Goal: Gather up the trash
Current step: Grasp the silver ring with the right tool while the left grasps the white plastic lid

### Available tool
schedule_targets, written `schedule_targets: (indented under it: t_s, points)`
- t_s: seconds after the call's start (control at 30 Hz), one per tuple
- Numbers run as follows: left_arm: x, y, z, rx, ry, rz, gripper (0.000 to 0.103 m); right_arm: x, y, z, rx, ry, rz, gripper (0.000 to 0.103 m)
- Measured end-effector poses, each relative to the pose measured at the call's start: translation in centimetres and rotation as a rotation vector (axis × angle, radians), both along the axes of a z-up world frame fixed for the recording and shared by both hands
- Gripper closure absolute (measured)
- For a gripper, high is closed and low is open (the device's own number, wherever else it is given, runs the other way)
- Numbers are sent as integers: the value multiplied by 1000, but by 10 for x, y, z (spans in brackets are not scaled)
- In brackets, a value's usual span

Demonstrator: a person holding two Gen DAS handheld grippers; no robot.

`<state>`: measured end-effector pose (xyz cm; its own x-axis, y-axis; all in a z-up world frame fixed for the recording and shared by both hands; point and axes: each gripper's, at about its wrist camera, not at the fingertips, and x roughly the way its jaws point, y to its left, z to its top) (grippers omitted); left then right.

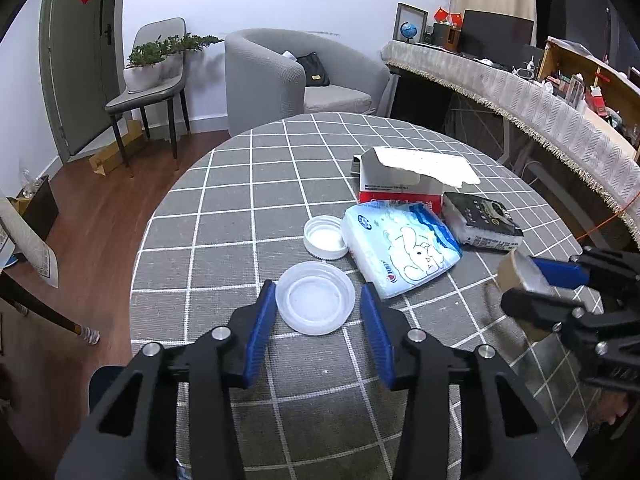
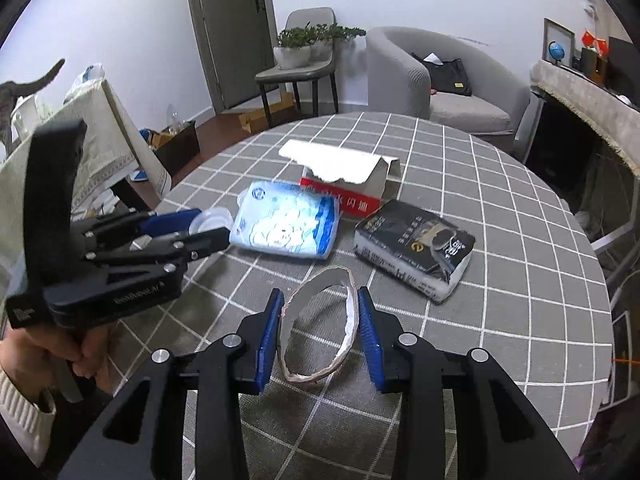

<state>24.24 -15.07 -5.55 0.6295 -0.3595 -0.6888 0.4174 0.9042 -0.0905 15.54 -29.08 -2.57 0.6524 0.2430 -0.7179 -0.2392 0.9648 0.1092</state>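
Cardboard ring (image 2: 320, 328): a flattened tube section, pinched on both sides between the blue pads of the right gripper (image 2: 320, 332); held above the table near its front edge. In the left wrist view it shows at the right edge (image 1: 520, 276), end-on, brown outside and white inside.
Right jaws: closed onto the cardboard ring, pads touching its left and right walls.
Clear lid (image 1: 315, 298): round, translucent, lying flat on the table between the pads of the left gripper (image 1: 318, 312); the left pad looks to touch its rim, the right pad stands just off it.
Left jaws: spread, straddling the clear lid without squeezing it.
White cap (image 1: 325, 237): open side up, just behind the clear lid and touching the tissue pack.
Tissue pack (image 1: 400, 248): soft blue-and-white pack with a rabbit print, lying flat to the right of both lids, near the table's middle.
Torn carton (image 1: 404, 178): red-and-white box with a ripped-open top flap, behind the tissue pack.
Black pack (image 2: 416, 246): dark wrapped packet with white sides, beside the carton, right of the tissue pack.
Table (image 1: 240, 208): round, covered in a grey cloth with a white grid.
Room: grey armchair (image 1: 288, 76) behind the table; chair carrying potted plants (image 1: 160, 60) by the door.
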Motion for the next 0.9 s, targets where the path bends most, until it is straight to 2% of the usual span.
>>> schedule_targets:
  t_s: [0.13, 0.4, 0.6, 0.9]
  points:
    - [-1, 1, 0, 2, -5, 1, 61, 3, 3, 5, 29, -14, 7, 66]
    - [-4, 11, 3, -51, 5, 5, 61, 11, 19, 11, 43, -30, 26, 66]
    - [-7, 29, 7, -55, -12, 32, 61, 17, 29, 16, 62, -37, 32, 66]
    - [-14, 67, 13, -47, -24, 80, 61, 25, 71, 27, 78, -57, 77, 66]
